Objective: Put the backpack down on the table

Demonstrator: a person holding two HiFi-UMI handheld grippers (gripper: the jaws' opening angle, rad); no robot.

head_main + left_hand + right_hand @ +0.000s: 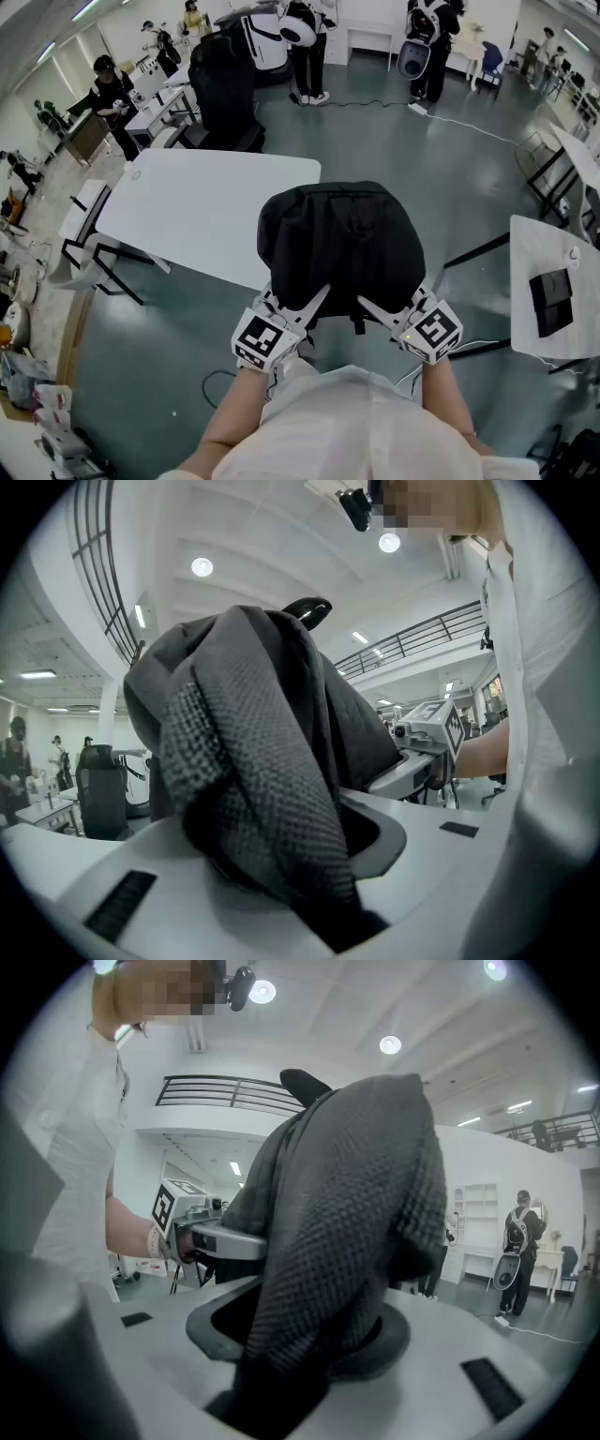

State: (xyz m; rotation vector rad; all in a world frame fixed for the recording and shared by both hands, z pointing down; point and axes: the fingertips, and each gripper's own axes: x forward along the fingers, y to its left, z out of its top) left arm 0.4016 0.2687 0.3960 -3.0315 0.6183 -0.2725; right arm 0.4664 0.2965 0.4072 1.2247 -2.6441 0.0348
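A black backpack (342, 239) hangs in the air between my two grippers, over the grey floor just right of the white table (187, 206). My left gripper (314, 300) is shut on a mesh shoulder strap (253, 761), which fills the space between its jaws in the left gripper view. My right gripper (375, 309) is shut on the other strap (347, 1222) the same way. The two grippers stand side by side near the person's body, under the pack's near edge. The pack's bulk hides what lies beyond it in both gripper views.
A second white table (553, 253) at the right carries a black device (550, 300). A black chair (223, 89) stands behind the near table. Several people stand at the far end of the room. A cable (469, 127) runs over the floor.
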